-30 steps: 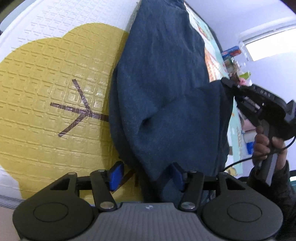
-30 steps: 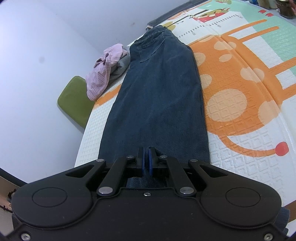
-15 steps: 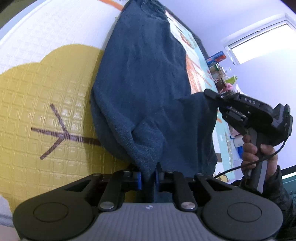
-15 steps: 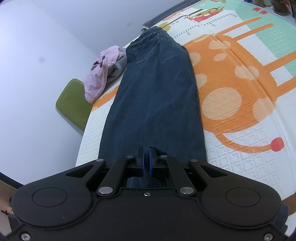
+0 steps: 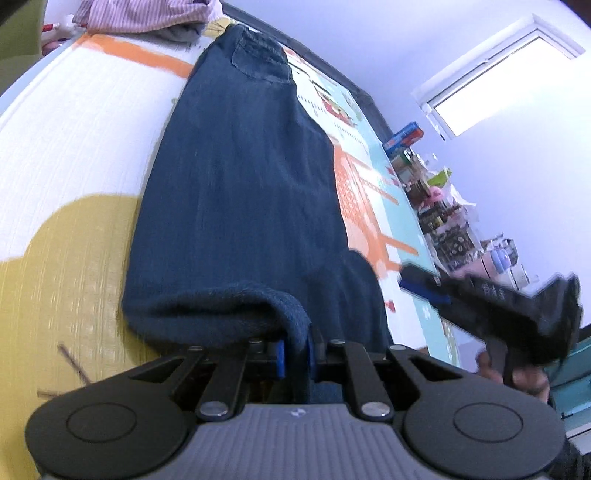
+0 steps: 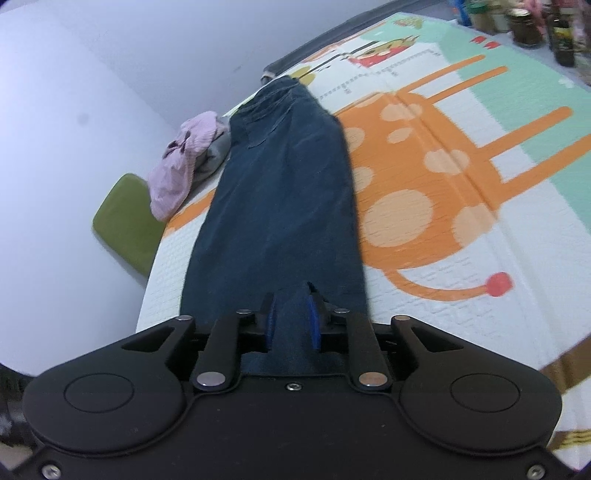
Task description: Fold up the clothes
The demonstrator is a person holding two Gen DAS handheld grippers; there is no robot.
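- Jeans (image 6: 280,206) lie lengthwise on the play mat (image 6: 480,258), waistband at the far end, hem at the near end.
- Bundle of clothes (image 6: 184,162) sits left of the waistband, touching it, at the mat's far left edge.
- Cushion (image 6: 125,221) lies left of the bundle, off the mat, against the wall.
- Jars and bottles (image 6: 524,26) stand beyond the mat's far right corner.
- Window (image 5: 495,74) is set in the wall right of the mat.

a bright window (image 5: 491,74) sits high in the pale wall (image 6: 74,74); a colourful play mat (image 6: 461,177) covers the floor.
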